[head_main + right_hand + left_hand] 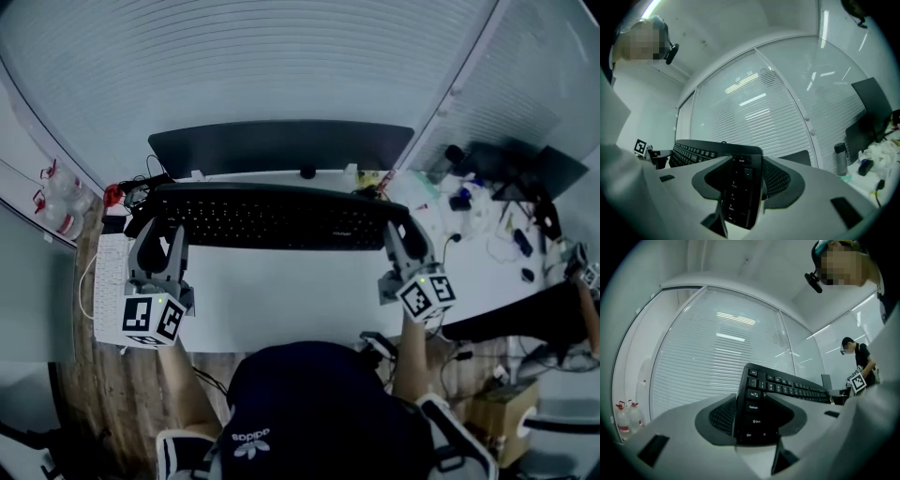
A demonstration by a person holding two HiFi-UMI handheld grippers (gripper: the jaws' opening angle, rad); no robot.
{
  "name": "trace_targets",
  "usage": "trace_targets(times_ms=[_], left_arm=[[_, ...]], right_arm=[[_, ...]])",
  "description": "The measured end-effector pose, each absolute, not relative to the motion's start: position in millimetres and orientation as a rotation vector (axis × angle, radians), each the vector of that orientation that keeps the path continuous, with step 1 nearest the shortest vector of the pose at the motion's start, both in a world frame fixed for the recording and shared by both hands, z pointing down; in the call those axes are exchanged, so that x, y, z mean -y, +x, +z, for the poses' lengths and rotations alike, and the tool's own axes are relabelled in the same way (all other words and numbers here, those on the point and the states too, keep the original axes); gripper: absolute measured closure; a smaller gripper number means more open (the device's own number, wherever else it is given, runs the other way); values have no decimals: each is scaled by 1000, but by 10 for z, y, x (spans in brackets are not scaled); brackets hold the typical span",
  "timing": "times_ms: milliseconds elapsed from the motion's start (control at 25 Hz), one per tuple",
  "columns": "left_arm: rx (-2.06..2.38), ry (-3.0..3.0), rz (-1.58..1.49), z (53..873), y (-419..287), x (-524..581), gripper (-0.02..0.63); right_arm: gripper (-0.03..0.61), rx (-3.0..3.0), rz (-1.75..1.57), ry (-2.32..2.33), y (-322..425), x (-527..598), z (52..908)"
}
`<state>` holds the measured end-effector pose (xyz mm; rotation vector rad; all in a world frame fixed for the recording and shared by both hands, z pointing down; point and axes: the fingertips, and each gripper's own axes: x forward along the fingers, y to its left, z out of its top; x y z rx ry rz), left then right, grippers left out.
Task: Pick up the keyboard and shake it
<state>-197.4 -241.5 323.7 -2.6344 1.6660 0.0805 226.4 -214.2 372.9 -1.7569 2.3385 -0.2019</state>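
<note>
Left tongs point(159, 242) clamped on the keyboard point(272, 217) at its left end, right tongs point(403, 242) clamped on its right end, both pointing forward

Black keyboard point(272, 217), white key print. White desk point(281, 300). Grey left gripper point(161, 236) and right gripper point(401, 236), black-and-white square-marker cubes. Brown wood-grain floor point(122, 394) near left.

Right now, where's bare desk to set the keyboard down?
Bare: the white desk strip between left gripper and right gripper, from the held black keyboard to the near edge. Crowded: right end, with cables and small gear; left edge, with a white keyboard and wires; monitor behind.
</note>
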Motion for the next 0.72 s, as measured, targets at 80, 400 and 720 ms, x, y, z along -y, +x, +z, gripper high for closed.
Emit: trace_targets(times_ms=[80,400,720], left_arm=[[-1628,-2636,70,3151,-1857,2423,425],[-1525,-2620,108,2849,-1688,2391,425],[-1472,-2603,53,2870,-1601,2419,425]], right_arm=[[390,-2311,-222,-1772,2356,2086,3784],[390,-2237,-255,-1823,2464,1867,3829],[390,-2223,-289,-1848,2483,1757,3899]])
